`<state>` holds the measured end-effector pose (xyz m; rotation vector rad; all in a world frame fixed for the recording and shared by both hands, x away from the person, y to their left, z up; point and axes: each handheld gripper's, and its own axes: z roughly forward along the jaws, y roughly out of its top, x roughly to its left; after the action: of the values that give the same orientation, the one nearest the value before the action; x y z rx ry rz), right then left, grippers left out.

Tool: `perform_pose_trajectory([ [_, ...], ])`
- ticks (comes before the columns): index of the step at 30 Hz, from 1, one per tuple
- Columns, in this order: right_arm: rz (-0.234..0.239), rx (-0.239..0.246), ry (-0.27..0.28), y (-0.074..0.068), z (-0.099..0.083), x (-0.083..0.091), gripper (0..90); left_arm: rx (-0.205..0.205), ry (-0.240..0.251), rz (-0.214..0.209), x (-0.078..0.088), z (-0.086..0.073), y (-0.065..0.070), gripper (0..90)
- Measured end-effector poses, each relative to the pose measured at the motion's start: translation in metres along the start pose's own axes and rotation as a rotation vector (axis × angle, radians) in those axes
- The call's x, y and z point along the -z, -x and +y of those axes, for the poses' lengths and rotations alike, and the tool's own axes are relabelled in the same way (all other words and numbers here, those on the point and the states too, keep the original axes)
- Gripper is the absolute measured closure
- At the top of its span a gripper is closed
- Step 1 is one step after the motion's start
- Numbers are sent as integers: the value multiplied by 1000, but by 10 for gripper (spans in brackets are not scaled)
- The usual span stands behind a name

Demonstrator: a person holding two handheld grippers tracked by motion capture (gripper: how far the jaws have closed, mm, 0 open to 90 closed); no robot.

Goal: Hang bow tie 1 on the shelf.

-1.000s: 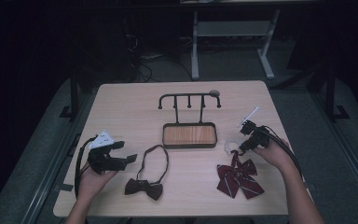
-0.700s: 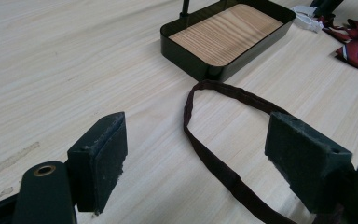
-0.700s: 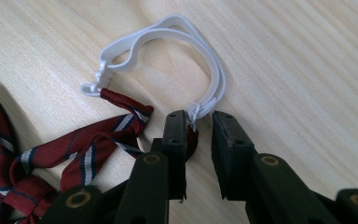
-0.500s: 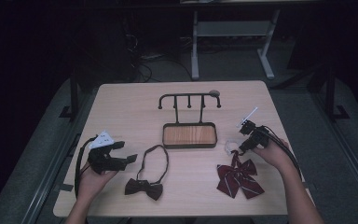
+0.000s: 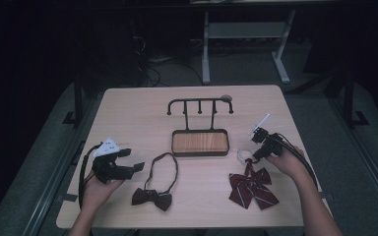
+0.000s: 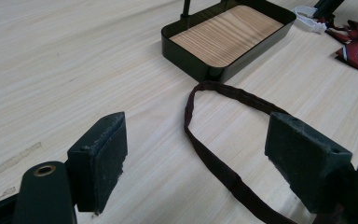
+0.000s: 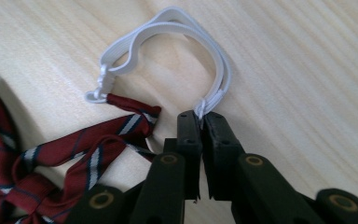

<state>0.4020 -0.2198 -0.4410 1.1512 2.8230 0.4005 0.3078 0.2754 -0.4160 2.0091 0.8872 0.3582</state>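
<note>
A red striped bow tie [image 5: 252, 189] [image 7: 51, 158] lies on the table at the front right, its white elastic band [image 5: 242, 155] [image 7: 168, 23] curling away toward the tray. My right gripper [image 5: 255, 155] [image 7: 200, 122] has just been closing and is now shut on that band, pinching it between the fingertips. At the front left lies a dark bow tie [image 5: 151, 198] with its strap [image 6: 214, 140] looped on the wood. My left gripper [image 5: 133, 160] [image 6: 196, 154] is held low beside it, open, with part of the strap lying on the table between the jaws, untouched.
A black tray with a wooden floor [image 5: 199, 153] [image 6: 186, 53] stands mid-table, and a black rack of hooks [image 5: 199, 102] rises from its back. The table's front edge [image 5: 187, 227] is near both hands. Cables trail from both grippers.
</note>
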Motion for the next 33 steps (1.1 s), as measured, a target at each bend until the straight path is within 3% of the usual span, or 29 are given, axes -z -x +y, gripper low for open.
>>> perform_pose_trajectory([
  [7, 30, 14, 25, -2, 0, 10, 864, 2, -5, -1, -1, 0, 1, 209],
  [9, 66, 30, 56, -4, 2, 18, 864, 0, -3, 0, 0, 0, 1, 209],
  [12, 76, 38, 62, -5, 3, 23, 864, 1, -1, 0, 0, 0, 1, 208],
  [19, 98, 121, 75, -15, 8, 39, 864, -9, 6, 5, 1, 1, 2, 209],
  [24, 141, 143, 111, -17, 10, 50, 864, -8, 8, 8, 1, 1, 2, 209],
  [33, 169, 186, 134, -22, 12, 67, 864, -11, 6, 9, 1, 1, 3, 208],
])
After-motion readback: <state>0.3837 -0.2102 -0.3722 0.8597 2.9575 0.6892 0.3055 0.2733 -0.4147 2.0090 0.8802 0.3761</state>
